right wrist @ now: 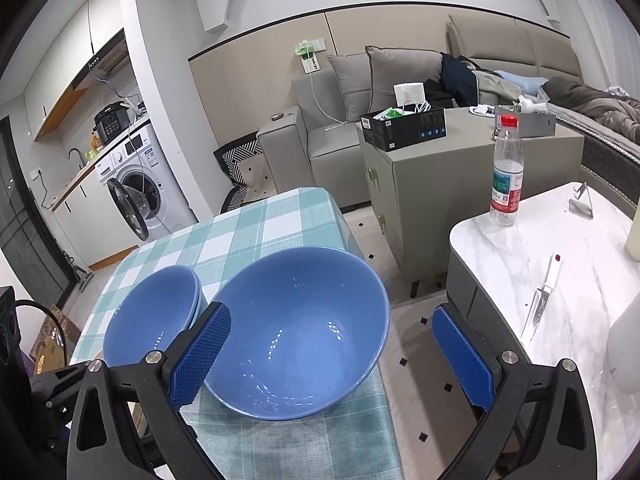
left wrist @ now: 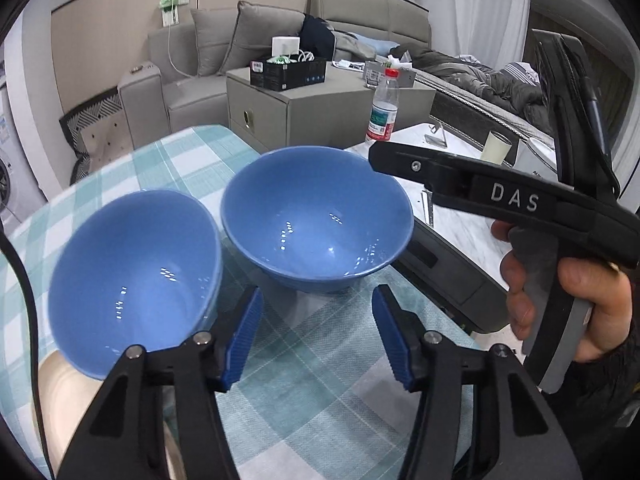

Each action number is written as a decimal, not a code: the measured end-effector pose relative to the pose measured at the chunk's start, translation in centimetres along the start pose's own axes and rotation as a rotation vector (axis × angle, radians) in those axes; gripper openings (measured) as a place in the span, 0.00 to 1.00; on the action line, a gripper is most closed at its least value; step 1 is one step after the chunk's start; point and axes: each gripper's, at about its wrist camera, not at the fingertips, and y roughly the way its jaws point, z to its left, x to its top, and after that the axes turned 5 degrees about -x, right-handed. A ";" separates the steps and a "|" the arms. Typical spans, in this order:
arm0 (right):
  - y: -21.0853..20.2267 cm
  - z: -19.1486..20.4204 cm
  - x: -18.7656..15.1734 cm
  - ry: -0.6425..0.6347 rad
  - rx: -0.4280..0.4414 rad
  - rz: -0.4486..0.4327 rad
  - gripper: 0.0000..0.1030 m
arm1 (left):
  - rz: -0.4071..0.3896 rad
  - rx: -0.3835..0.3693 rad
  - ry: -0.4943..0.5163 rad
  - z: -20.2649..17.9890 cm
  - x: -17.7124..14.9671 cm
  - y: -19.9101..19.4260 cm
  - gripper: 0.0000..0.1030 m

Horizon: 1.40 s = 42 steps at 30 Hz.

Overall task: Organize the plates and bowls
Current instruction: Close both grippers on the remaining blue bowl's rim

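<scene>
- Blue pads on my left gripper (left wrist: pixel 318 336) stand partly apart, nothing between them, only checked tablecloth (left wrist: pixel 320 400) below.
- Left pad (left wrist: pixel 244 340) sits just beside the rim of the near-left blue bowl (left wrist: pixel 136 280); can't tell if it touches.
- My right gripper (right wrist: pixel 332 356) has jaws wide apart, no clamp on anything.
- Second blue bowl (right wrist: pixel 296 336) sits on the table edge, seen between my right pads; left pad (right wrist: pixel 200 356) overlaps its rim, contact unclear.
- In the right wrist view the left bowl (right wrist: pixel 152 316) looks like a stack of two, just beside the single bowl.
- Left wrist view: right gripper's black body (left wrist: pixel 500 196) above the single bowl's right side, hand (left wrist: pixel 576 300) on its handle.
- Water bottle (right wrist: pixel 506 172) and knife (right wrist: pixel 540 300) on the marble side table (right wrist: pixel 500 248), well apart from the bowls.
</scene>
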 end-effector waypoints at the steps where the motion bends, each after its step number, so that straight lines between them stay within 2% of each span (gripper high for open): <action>1: 0.2 -0.1 -0.1 0.002 -0.004 0.005 0.99 | 0.005 0.000 -0.010 0.0 0.1 0.2 0.55; 13: 3.1 -3.4 -0.9 0.089 -0.075 0.093 0.97 | 0.025 0.033 -0.113 0.0 0.8 3.0 0.55; 17: 3.7 -4.1 -1.2 0.104 -0.069 0.111 0.79 | 0.017 0.043 -0.136 0.5 1.0 3.2 0.55; 22: 4.4 -4.0 -1.5 0.097 -0.051 0.128 0.69 | 0.010 0.045 -0.171 1.1 1.2 3.3 0.55; 25: 4.6 -3.4 -1.7 0.073 -0.038 0.132 0.58 | 0.009 0.046 -0.184 1.3 1.3 3.5 0.55; 35: 4.9 -2.1 -2.0 0.024 -0.024 0.120 0.34 | -0.006 0.082 -0.200 2.0 1.6 4.2 0.55; 42: 5.2 -2.1 -2.1 0.016 -0.018 0.125 0.24 | -0.015 0.104 -0.183 1.8 1.9 4.7 0.54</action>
